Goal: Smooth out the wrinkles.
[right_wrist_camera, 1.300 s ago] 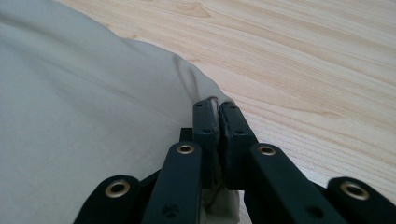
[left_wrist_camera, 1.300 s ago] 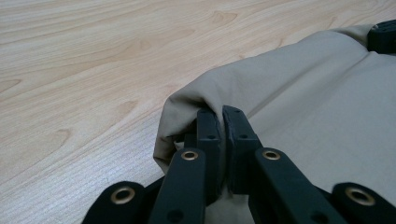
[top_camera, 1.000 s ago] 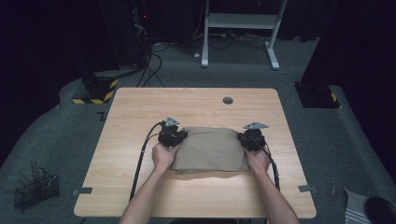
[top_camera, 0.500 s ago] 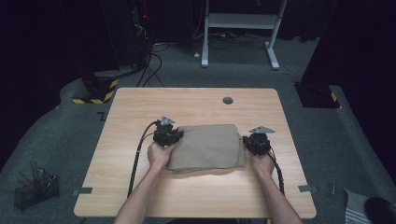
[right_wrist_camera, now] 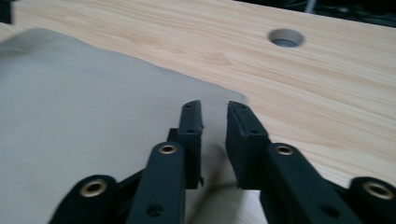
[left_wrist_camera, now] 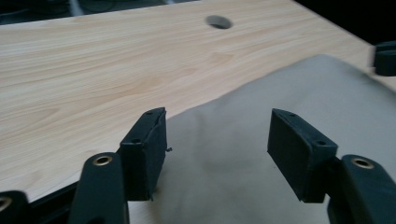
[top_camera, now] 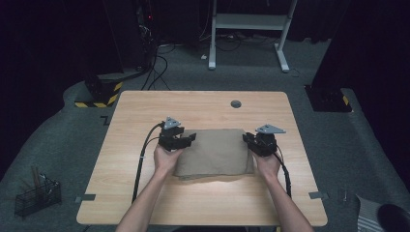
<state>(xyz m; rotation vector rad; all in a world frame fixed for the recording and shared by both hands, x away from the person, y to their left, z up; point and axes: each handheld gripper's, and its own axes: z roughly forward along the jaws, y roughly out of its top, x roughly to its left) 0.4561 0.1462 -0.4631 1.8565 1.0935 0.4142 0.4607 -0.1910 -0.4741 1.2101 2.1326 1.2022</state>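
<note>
**Folded cloth at the middle of the counter, both grippers letting go**

We see a pale wooden counter (top_camera: 145, 193) with a round cable hole (top_camera: 236, 104) near the middle of its far edge. On it, about halfway between the left and right edges and slightly toward the near edge, lies a folded tan cloth (top_camera: 215, 152), flat, with its layered edge facing the near side.

We hold the left gripper (top_camera: 187, 140) at the cloth's far left corner. In the left gripper view its fingers (left_wrist_camera: 144, 151) stand wide apart above the cloth's edge, with nothing pinched between them; its jaws have just been opening. The cloth's edge runs below the left finger, and bare wood lies beyond it.

We hold the right gripper (top_camera: 247, 139) at the cloth's right edge, toward the far corner. In the right gripper view its fingers (right_wrist_camera: 191, 135) stand with a narrow gap, and the cloth lies beneath them rather than clamped; these jaws have also just been opening. The cable hole sits well beyond the cloth's corner.

A black cable (top_camera: 141, 164) trails from the left gripper toward the near edge.
</note>
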